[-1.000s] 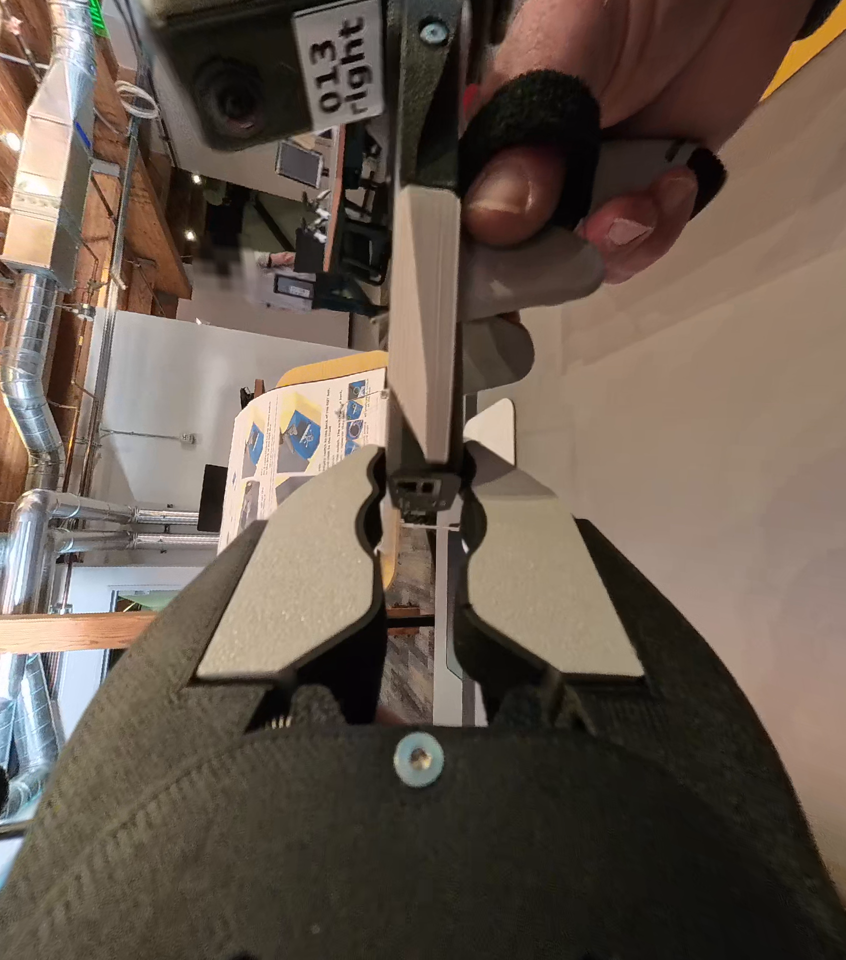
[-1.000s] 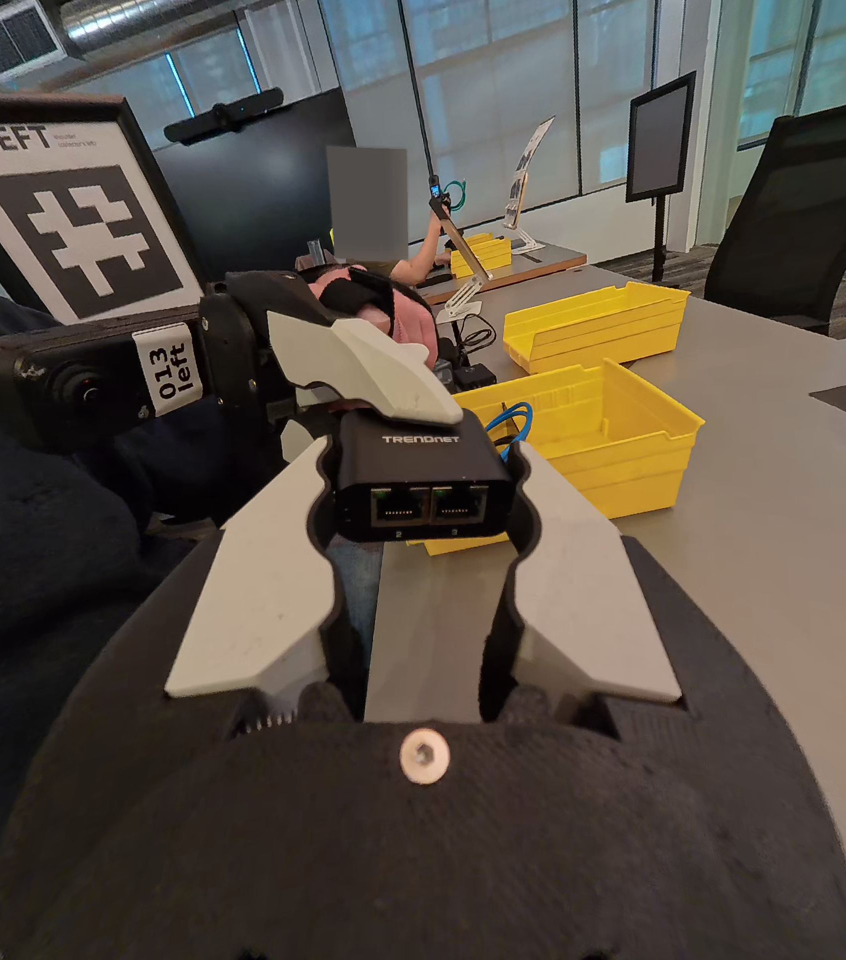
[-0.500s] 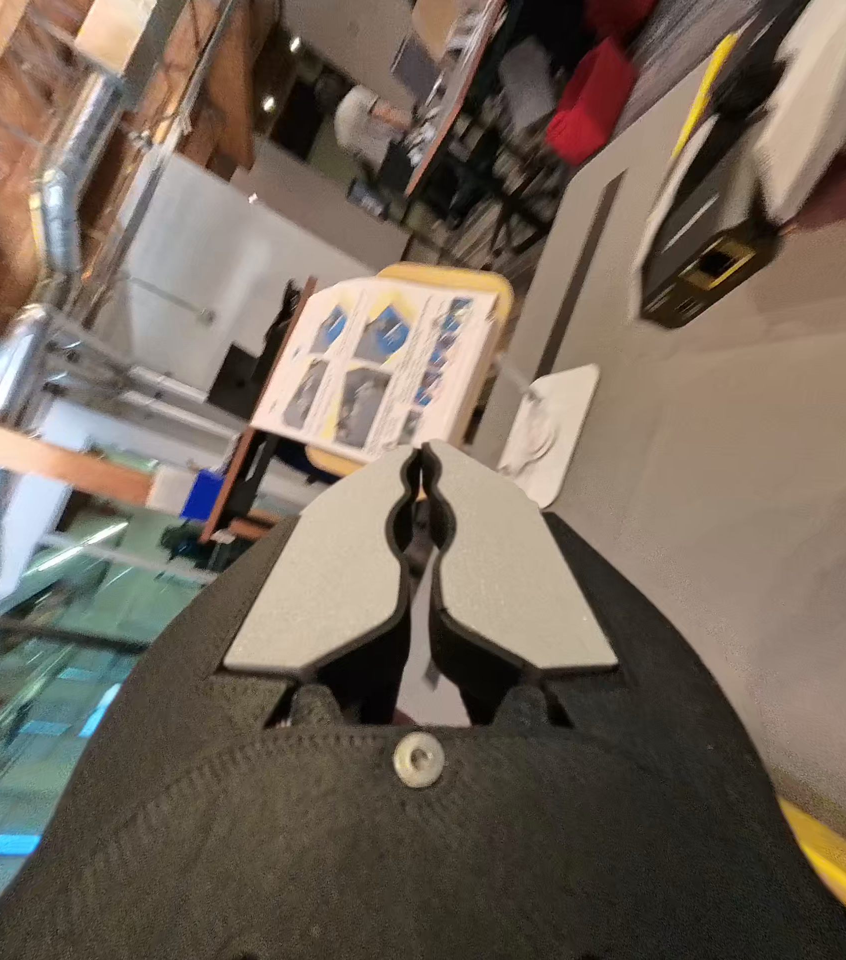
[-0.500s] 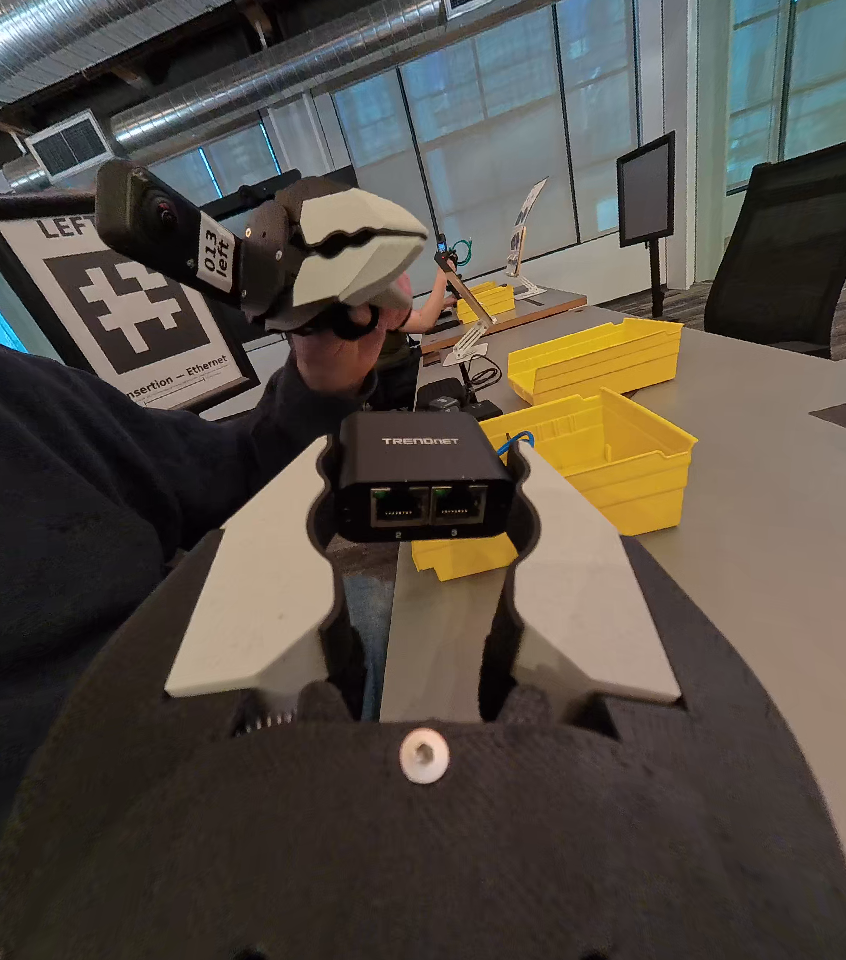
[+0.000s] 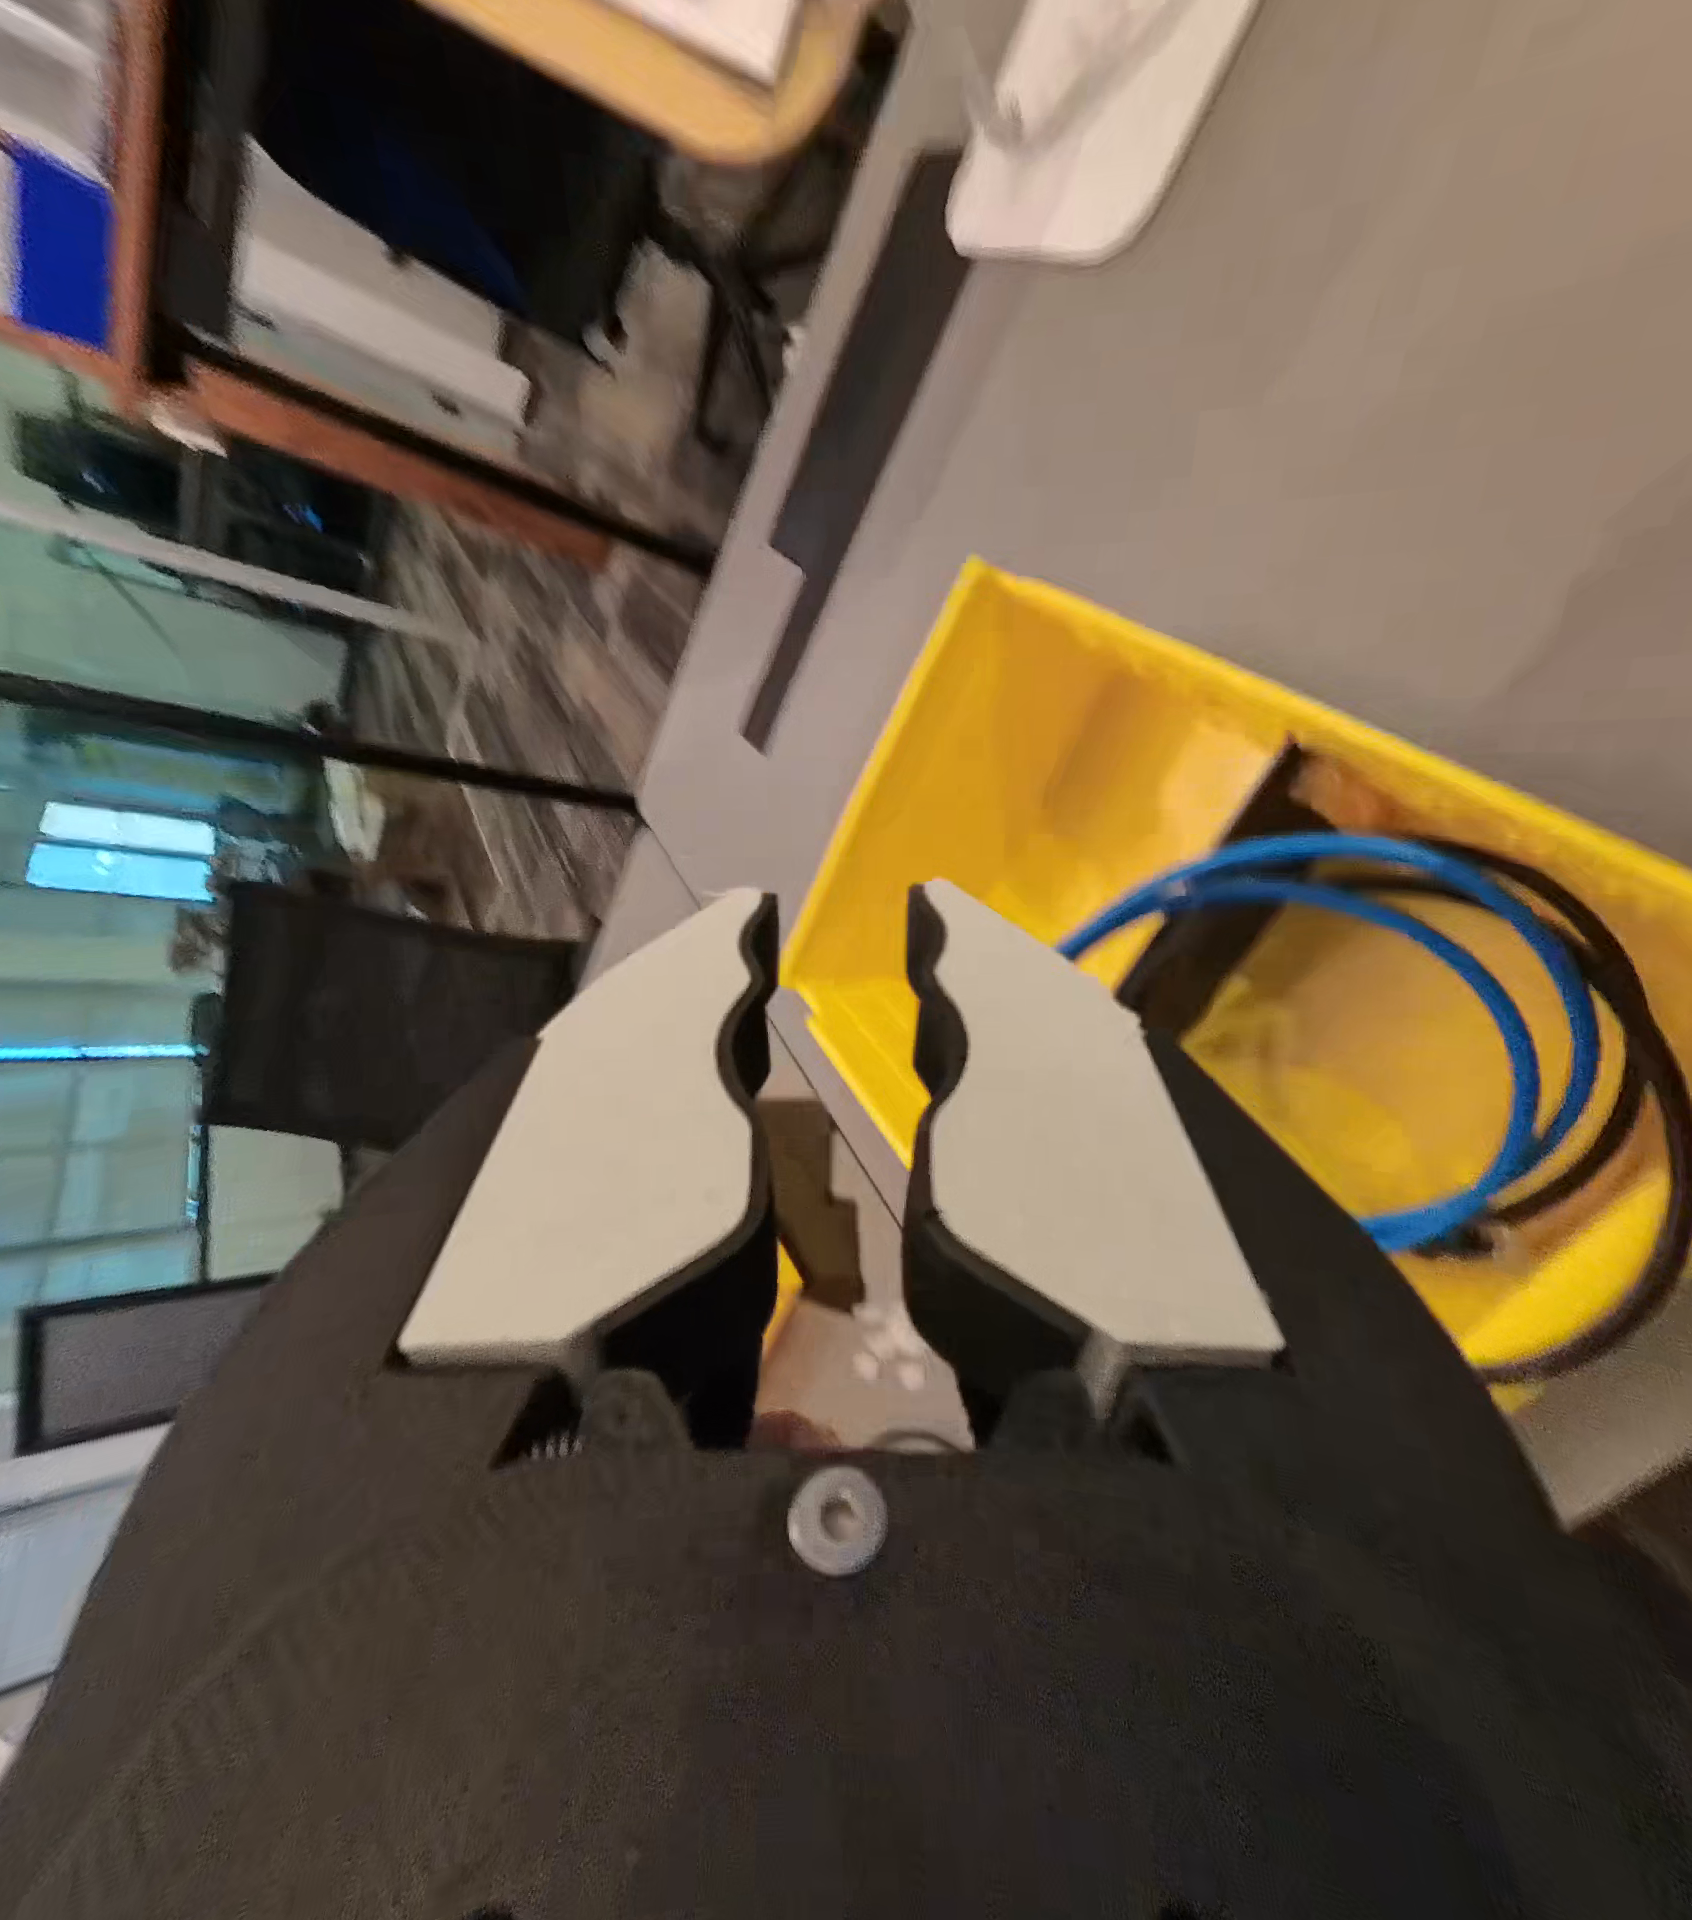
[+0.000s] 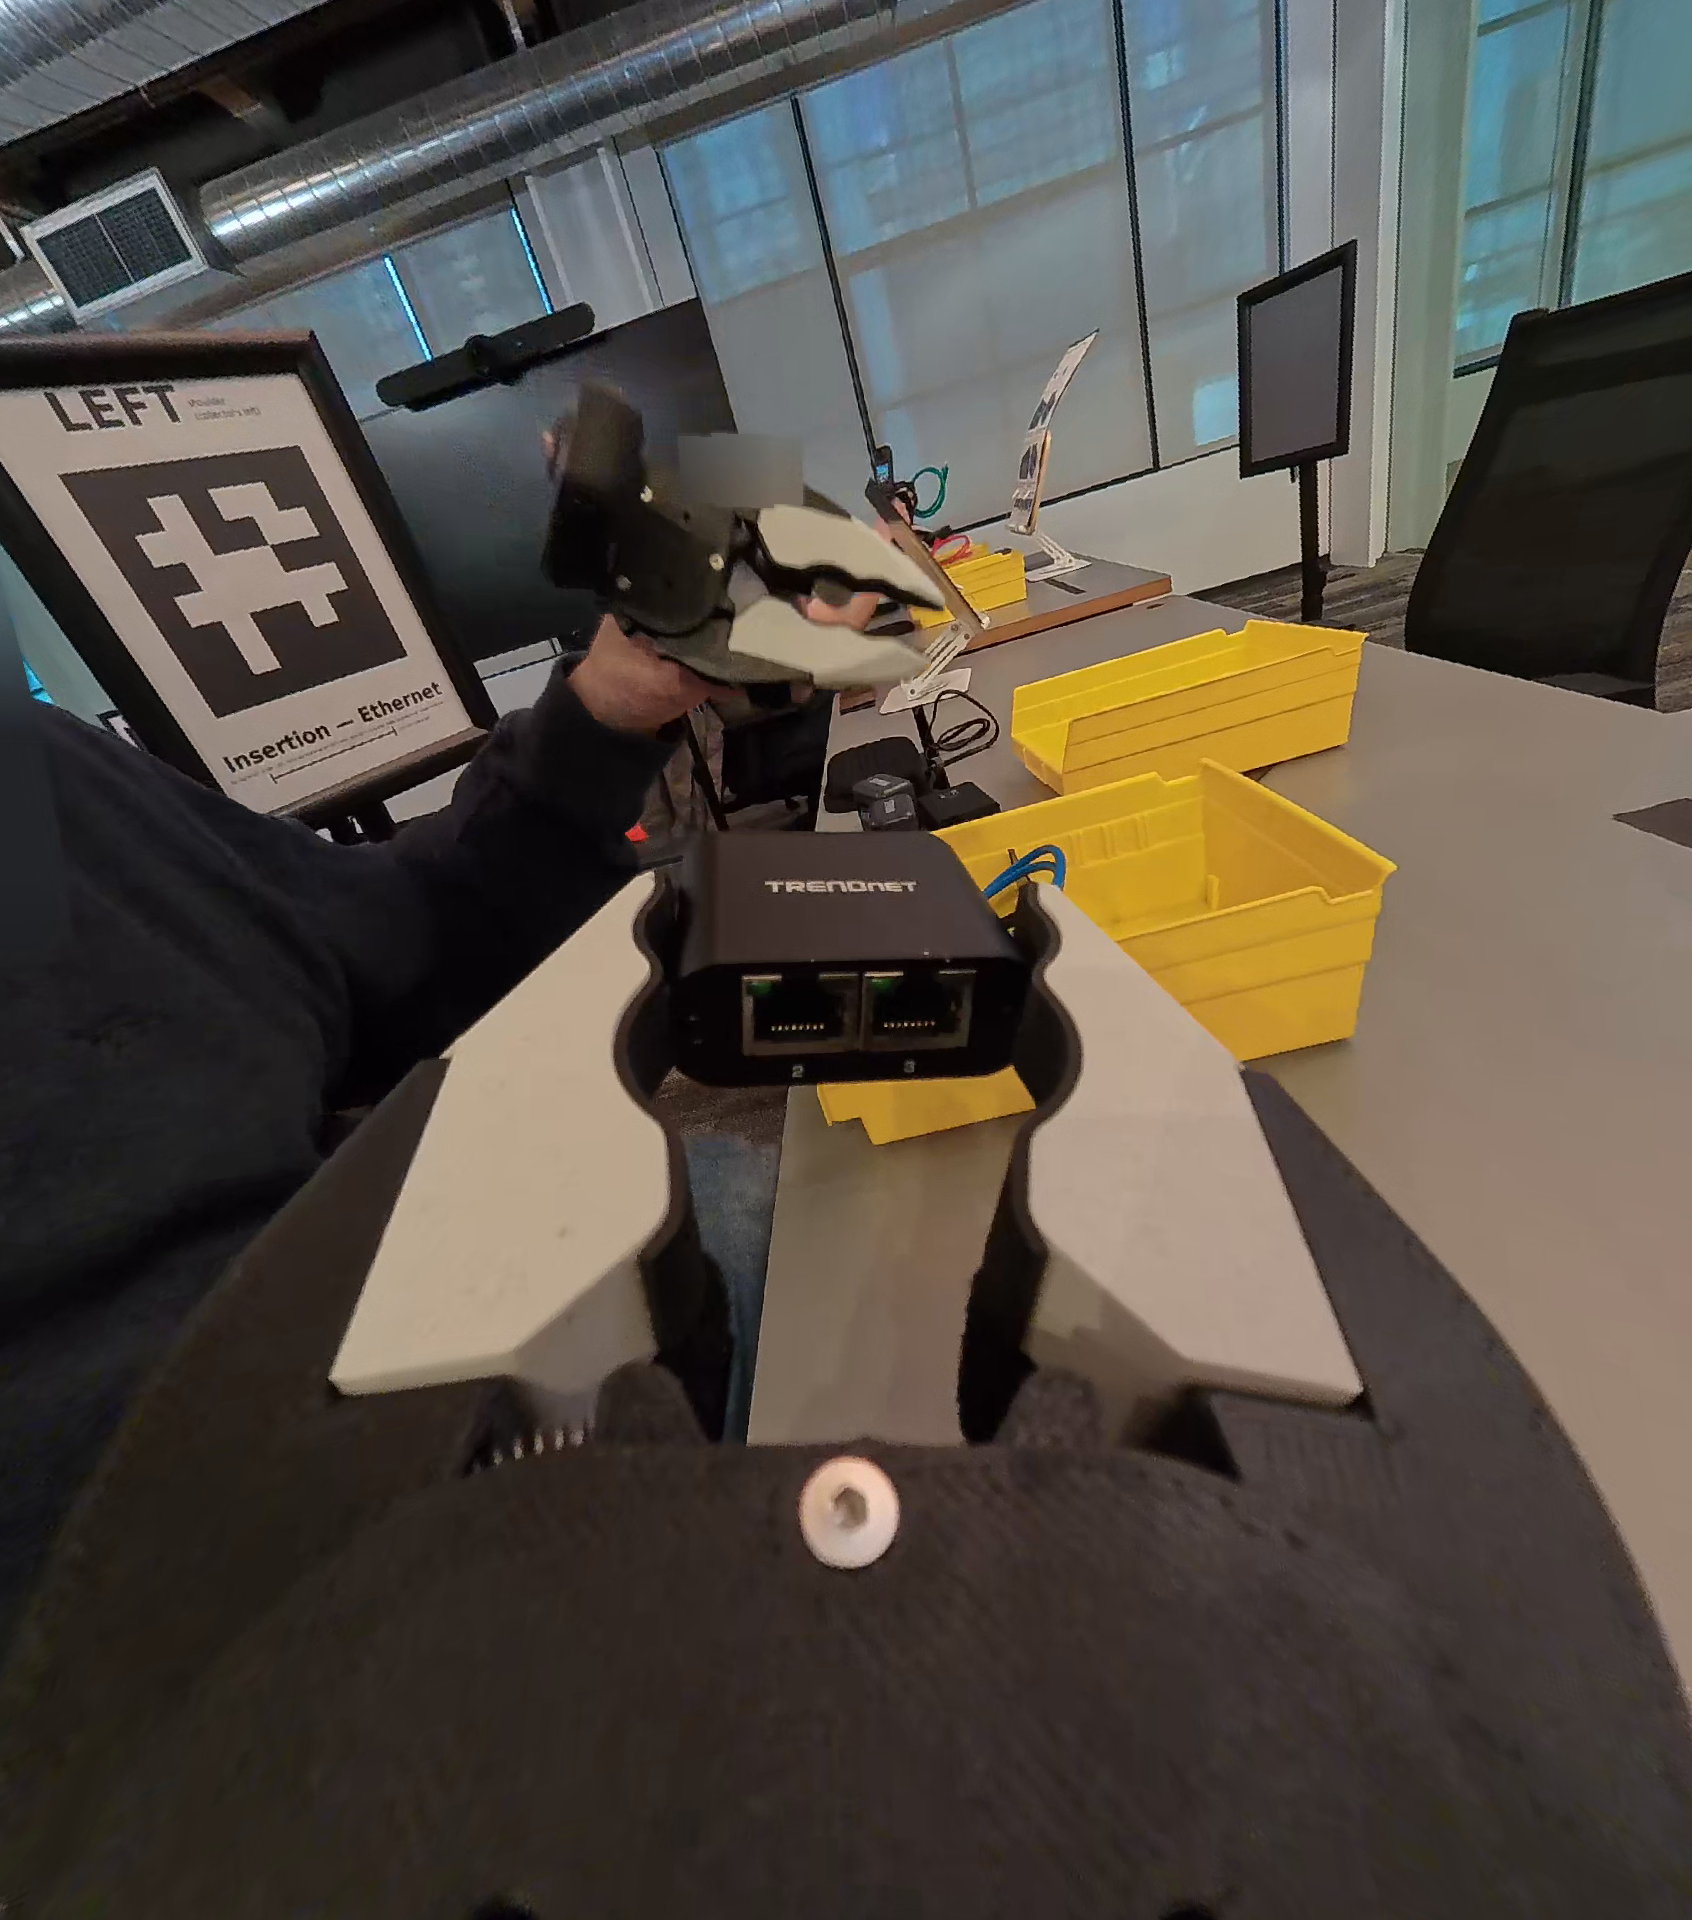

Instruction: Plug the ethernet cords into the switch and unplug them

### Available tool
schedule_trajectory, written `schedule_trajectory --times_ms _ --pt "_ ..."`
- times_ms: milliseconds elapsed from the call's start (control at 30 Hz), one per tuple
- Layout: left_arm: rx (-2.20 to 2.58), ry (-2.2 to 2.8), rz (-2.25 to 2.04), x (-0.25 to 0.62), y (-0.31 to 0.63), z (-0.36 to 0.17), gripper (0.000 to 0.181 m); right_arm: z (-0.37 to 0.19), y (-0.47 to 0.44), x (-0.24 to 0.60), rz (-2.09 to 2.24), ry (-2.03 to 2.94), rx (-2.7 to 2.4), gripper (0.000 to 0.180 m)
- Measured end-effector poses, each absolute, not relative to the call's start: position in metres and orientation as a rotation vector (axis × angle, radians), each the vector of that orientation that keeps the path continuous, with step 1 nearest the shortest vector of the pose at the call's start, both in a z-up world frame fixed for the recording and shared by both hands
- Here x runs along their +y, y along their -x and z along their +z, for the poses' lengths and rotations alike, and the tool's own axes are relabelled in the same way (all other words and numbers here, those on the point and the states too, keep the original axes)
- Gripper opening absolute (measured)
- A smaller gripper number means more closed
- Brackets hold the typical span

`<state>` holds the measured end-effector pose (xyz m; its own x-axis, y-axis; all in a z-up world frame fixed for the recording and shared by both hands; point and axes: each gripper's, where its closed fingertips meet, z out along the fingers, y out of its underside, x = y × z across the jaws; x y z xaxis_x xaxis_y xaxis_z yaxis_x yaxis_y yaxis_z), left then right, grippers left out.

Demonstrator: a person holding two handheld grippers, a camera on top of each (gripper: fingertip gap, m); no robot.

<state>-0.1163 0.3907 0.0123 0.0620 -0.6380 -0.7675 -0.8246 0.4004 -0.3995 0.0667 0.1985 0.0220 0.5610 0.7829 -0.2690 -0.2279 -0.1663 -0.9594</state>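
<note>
Between the right gripper point(image 6: 847, 997) fingers sits the clamped switch point(image 6: 847, 966); left gripper point(image 5: 842, 914) parted, empty.

Switch aloft, cords coiled in bin.
Small black switch point(image 6: 847, 961), level, two empty ports facing the camera, clamped between the right gripper point(image 6: 847, 987) fingers above the table edge. Blue cord point(image 5: 1444, 1039) and black cord point(image 5: 1652, 1122) looped together inside the near yellow bin point(image 5: 925, 748), unplugged.

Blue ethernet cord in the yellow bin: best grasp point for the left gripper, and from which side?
Judging from the left wrist view, take the blue cord on the top arc of its loop, coming down through the bin's open top. That arc seems clear of the black cord; the plug end is too blurred to target. Left gripper is open, empty.
</note>
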Motion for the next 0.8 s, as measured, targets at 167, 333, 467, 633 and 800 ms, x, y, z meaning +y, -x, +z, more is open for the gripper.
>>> schedule_trajectory --times_ms 167,333,467,633,800 --pt "1.714 1.549 0.214 0.402 0.162 -0.047 0.026 0.019 -0.065 0.198 0.957 1.487 -0.510 0.064" --pt "1.775 1.807 0.169 0.395 0.197 -0.101 0.032 0.016 -0.061 0.199 0.956 1.495 -0.522 0.064" --pt "1.876 1.834 0.212 0.383 0.204 -0.133 0.032 0.015 -0.061 0.199 0.955 1.497 -0.524 0.064" --pt "1.922 1.890 0.375 0.391 0.225 -0.160 0.034 0.016 -0.061 0.198 0.952 1.493 -0.525 0.064" --pt "1.729 2.085 0.152 0.378 0.233 -0.144 0.028 0.017 -0.061 0.197 0.942 1.489 -0.533 0.063"
